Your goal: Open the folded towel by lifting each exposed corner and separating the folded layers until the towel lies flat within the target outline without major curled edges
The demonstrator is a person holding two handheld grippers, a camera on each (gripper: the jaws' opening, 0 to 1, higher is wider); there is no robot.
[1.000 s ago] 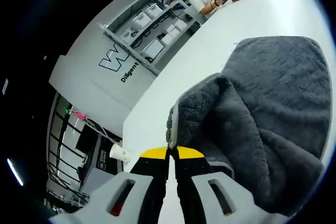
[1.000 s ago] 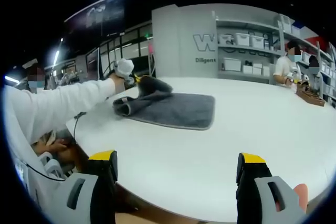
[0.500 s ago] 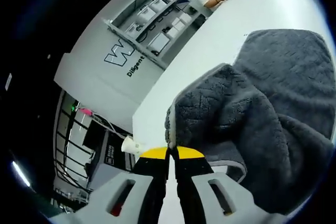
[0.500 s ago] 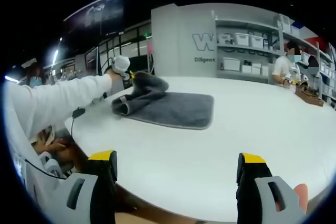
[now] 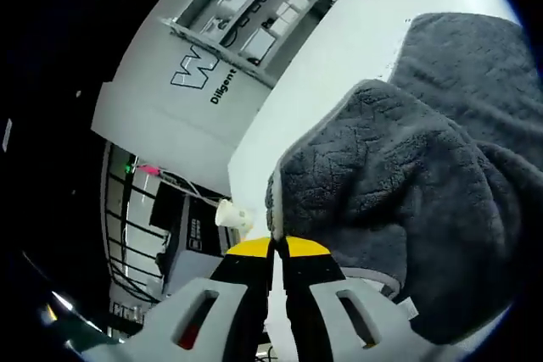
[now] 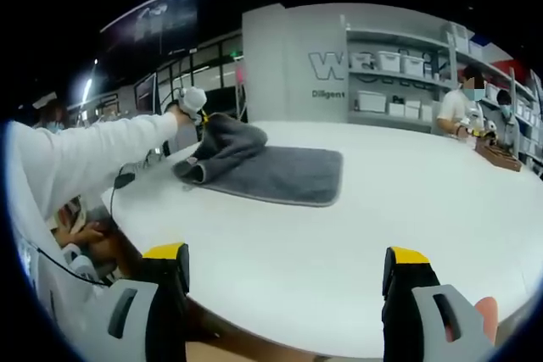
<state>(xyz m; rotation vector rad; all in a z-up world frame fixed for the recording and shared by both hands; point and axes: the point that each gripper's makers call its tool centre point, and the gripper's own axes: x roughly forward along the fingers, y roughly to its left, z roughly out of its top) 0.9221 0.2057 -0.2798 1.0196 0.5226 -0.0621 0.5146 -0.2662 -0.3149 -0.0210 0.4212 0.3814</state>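
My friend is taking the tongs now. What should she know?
Left tongs: shut on a corner of the grey towel, lifted off the white table.
Right tongs: open, holding nothing, hanging over the table's near edge, well short of the towel.
Done: one corner raised, top layer partly peeled.
Left: carry that corner across, open the remaining folds, smooth the towel flat. No target outline can be made out.

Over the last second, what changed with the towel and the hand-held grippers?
The left hand-held gripper, shut on a corner of the gray towel, carried that corner higher above the white table and farther toward the person's side, peeling more of the top layer back. Nothing was grabbed or released. The right hand-held gripper stayed open and held back at the near table edge; the lower layer stayed flat.
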